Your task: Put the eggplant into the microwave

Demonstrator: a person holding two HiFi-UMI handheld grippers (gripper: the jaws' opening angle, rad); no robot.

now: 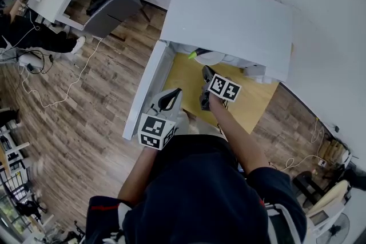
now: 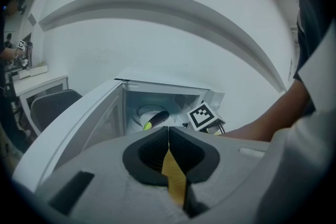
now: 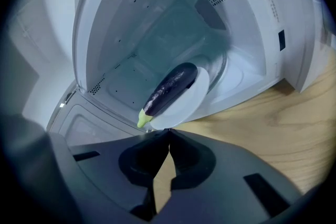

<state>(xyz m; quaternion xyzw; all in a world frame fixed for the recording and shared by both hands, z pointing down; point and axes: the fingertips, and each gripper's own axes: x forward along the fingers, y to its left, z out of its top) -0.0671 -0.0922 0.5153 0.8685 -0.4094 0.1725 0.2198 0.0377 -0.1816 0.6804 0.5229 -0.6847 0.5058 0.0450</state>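
1. Head view: the white microwave (image 1: 229, 20) stands on a yellow wooden worktop (image 1: 260, 101). Its door (image 1: 144, 94) is swung fully open at the left.
2. The left gripper (image 1: 171, 94) hangs just beside the open door, near the front edge of the worktop and apart from the cavity. In the left gripper view its jaws are closed tip to tip, with nothing between them.
3. The eggplant (image 3: 170, 87) is dark purple with a pale green stem. It lies on a white plate (image 3: 195, 101) inside the microwave cavity, with its stem end towards the opening. The plate's near rim sits at the cavity's front lip.
4. The right gripper (image 1: 206, 72) is directly in front of the opening and points at the plate. In the right gripper view its jaws are closed, and the tips meet right at the plate's near rim. Nothing shows between them. Contact with the rim cannot be confirmed.
5. The person's right arm (image 1: 240, 140) reaches over the worktop behind that gripper.
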